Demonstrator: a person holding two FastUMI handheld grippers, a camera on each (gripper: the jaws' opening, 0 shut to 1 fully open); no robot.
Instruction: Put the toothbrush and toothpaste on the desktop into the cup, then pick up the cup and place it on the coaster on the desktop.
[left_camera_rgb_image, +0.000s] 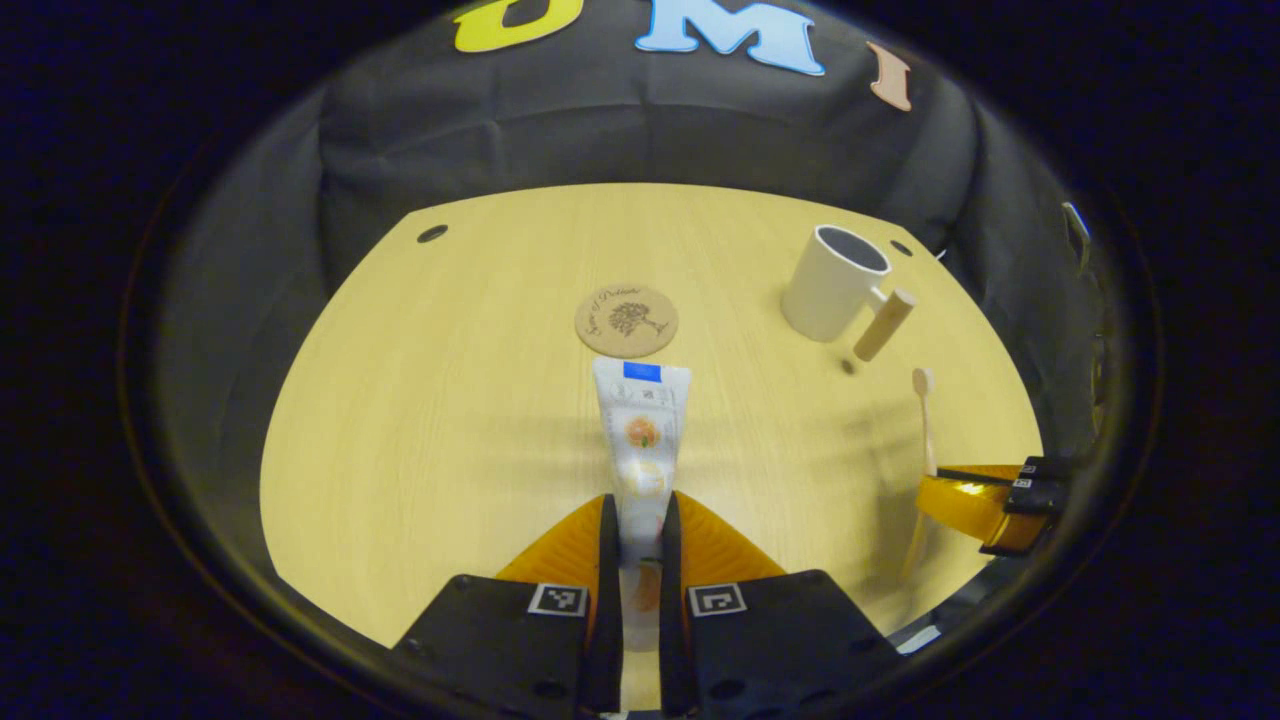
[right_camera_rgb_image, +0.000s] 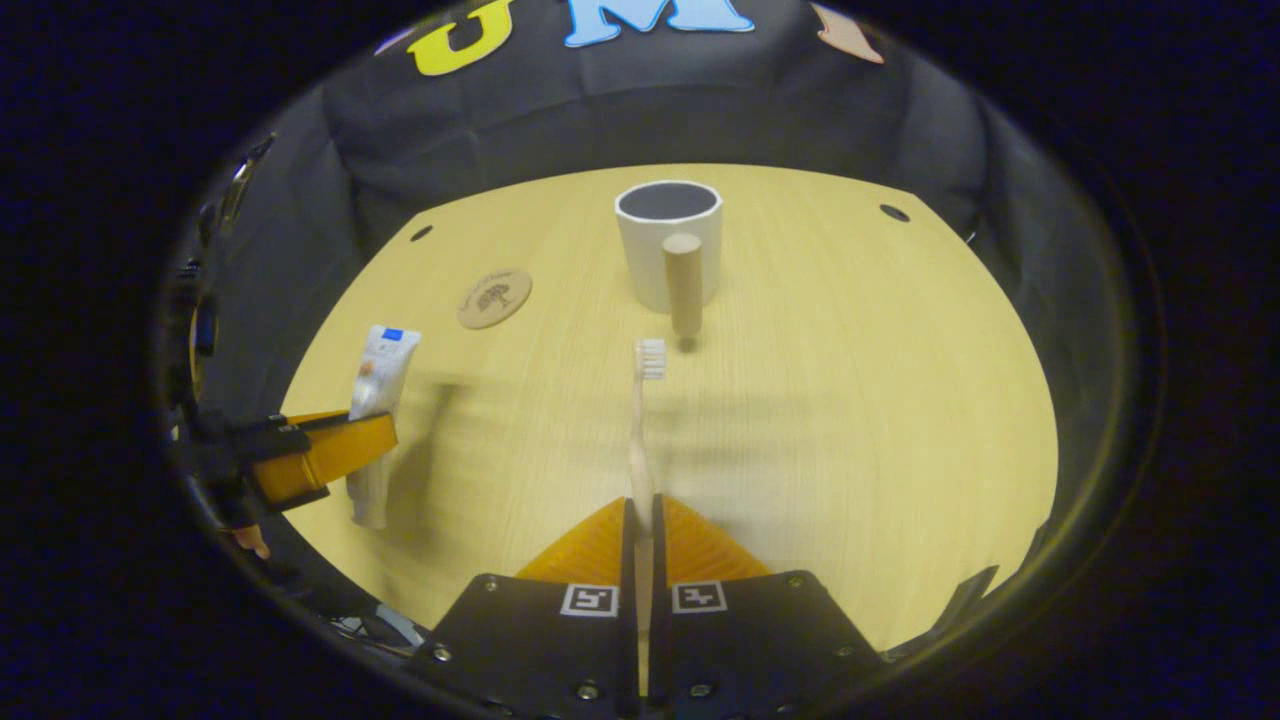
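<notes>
Left gripper (left_camera_rgb_image: 640, 520): jaws clamped on toothpaste (left_camera_rgb_image: 642, 430), soft, light tube, held near cap end above counter (left_camera_rgb_image: 450, 400). Right gripper (right_camera_rgb_image: 640, 520): jaws pinching toothbrush (right_camera_rgb_image: 640, 420) handle, stiff, slim. Cup (right_camera_rgb_image: 668, 245): upright, likely rigid, handle for lifting. Coaster (left_camera_rgb_image: 627, 321): flat, beyond toothpaste.

Left gripper (left_camera_rgb_image: 640, 520), right gripper (right_camera_rgb_image: 640, 520): black screwed housings, square coded markers, ribbed wedge jaws.

cup (right_camera_rgb_image: 668, 245): 1
coaster (right_camera_rgb_image: 494, 298): 1, left of cup
toothpaste (left_camera_rgb_image: 641, 440): 1
toothbrush (right_camera_rgb_image: 641, 430): 1
</notes>
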